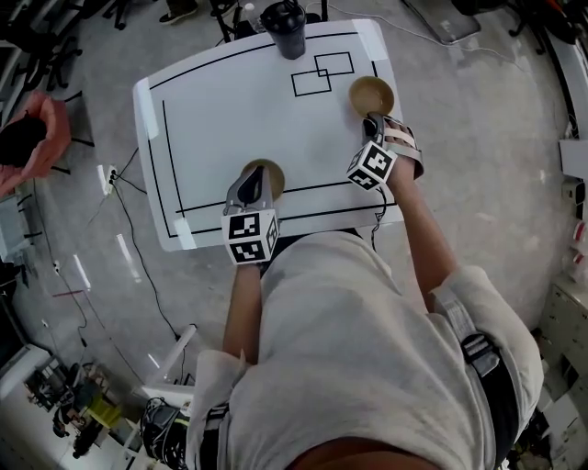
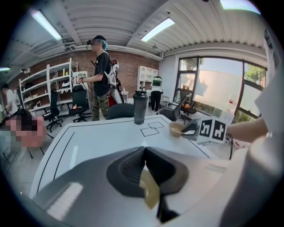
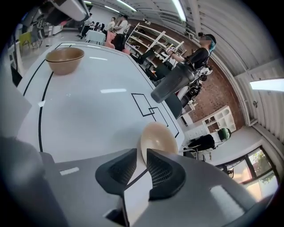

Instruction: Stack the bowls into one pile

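The white table (image 1: 230, 110), marked out with black tape lines, carries two bowls set well apart. Both are plain, round and tan with a matte finish. From above, their insides read a darker brown than the pale rims.

The left bowl (image 1: 273, 174) sits near the table's front edge, just inside the taped border. The left hand-held gripper (image 1: 251, 179) has it by the near rim: in the left gripper view the two dark ribbed jaws are closed together with a sliver of tan wall pinched between them. From the right gripper view this bowl stands upright and looks to be resting on the table top.

The right bowl (image 1: 371, 92) is by the table's right edge, just beside a pair of overlapping taped squares (image 1: 322, 73). The right hand-held gripper (image 1: 372, 119) meets its near rim. In the right gripper view the jaws stand only a rim's thickness apart, and the bowl's edge runs down into that narrow gap, so they are closed on it. The bowl's smooth tan side swells up just beyond the jaw tips.

A black tumbler (image 1: 287, 27) with a lid stands upright at the far edge of the table, clear of both bowls. Beyond the table a person (image 2: 101, 75) stands among office chairs and white shelving.
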`<state>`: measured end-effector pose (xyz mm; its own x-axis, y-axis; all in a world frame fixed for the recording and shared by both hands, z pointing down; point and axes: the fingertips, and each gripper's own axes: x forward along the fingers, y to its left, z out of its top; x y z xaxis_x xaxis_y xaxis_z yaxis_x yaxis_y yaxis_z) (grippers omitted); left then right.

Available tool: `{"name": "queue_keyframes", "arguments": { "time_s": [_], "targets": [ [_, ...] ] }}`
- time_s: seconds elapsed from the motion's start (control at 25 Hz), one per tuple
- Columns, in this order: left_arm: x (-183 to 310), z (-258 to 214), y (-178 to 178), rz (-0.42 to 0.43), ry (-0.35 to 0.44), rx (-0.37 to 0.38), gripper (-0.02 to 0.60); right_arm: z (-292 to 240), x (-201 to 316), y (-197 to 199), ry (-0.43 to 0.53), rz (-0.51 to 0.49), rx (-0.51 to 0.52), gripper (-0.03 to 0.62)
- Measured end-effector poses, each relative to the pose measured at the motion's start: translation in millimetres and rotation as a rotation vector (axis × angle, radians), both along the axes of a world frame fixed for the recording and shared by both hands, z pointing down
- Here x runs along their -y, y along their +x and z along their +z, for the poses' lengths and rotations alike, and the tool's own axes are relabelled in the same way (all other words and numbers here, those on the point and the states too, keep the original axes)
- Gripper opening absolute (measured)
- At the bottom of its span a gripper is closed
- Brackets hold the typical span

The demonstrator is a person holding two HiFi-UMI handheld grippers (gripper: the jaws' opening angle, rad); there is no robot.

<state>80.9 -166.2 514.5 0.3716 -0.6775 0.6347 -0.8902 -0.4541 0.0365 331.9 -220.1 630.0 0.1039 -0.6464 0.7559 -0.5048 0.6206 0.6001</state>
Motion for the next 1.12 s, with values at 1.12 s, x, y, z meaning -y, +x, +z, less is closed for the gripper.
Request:
{"name": "queue_keyframes", "arguments": {
  "time_s": [1.12],
  "targets": [
    [-20, -3, -27, -0.04, 0.009, -0.016, 0.002, -38, -31, -56, 0.093, -0.1, 0.056, 0.021]
  ]
}}
